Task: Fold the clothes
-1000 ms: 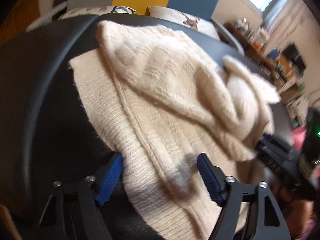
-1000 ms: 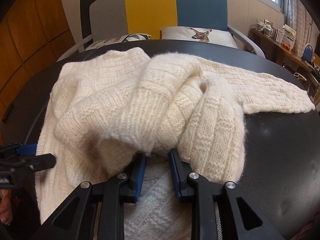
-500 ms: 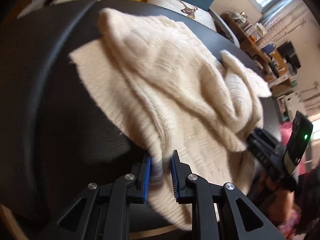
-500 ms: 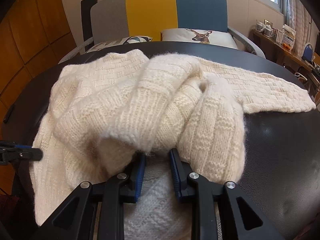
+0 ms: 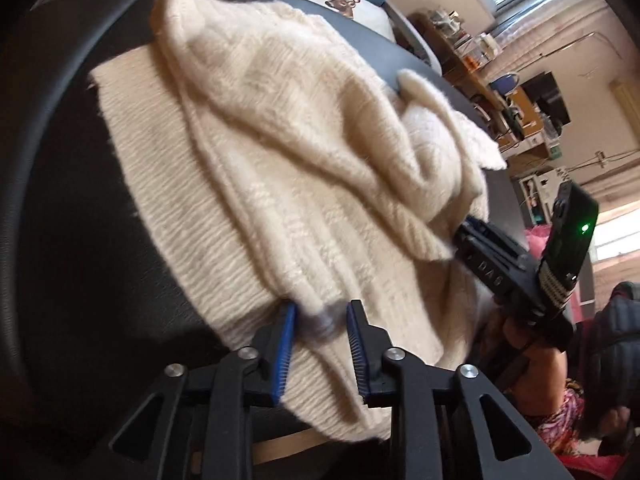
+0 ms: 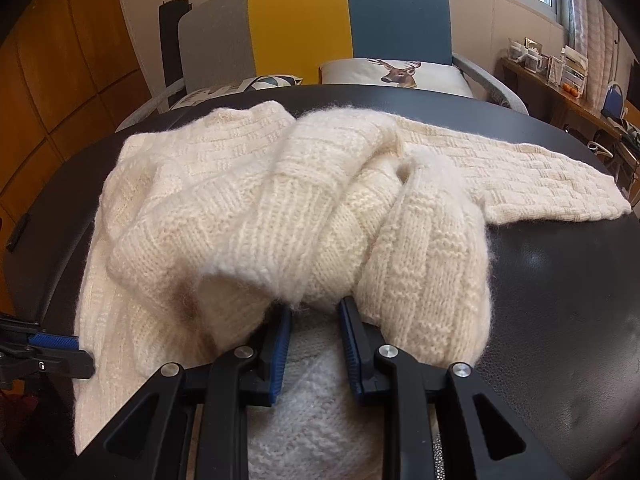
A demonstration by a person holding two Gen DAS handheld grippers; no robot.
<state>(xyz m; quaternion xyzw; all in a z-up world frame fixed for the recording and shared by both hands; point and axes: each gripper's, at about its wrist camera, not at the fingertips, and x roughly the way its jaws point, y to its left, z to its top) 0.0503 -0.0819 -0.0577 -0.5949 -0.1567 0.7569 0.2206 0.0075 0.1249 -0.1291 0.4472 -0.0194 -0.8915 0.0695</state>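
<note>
A cream knitted sweater (image 5: 280,168) lies bunched on a round black table (image 5: 60,240). My left gripper (image 5: 320,320) is shut on the sweater's near ribbed hem at the table's edge. My right gripper (image 6: 314,316) is shut on a fold of the same sweater (image 6: 280,208), close to me. One sleeve (image 6: 520,176) lies flat out to the right in the right wrist view. The right gripper also shows in the left wrist view (image 5: 472,228), and the left one at the left edge of the right wrist view (image 6: 52,342).
A grey, yellow and blue sofa (image 6: 320,28) with a deer cushion (image 6: 396,72) stands behind the table. A cluttered shelf (image 6: 560,76) runs along the right wall. A wooden wall (image 6: 48,80) is on the left. Bare black tabletop (image 6: 560,300) shows at the right.
My left gripper went from open around the hem to shut on it, and has drawn back toward the table's edge. The right gripper has stayed shut on its fold.
</note>
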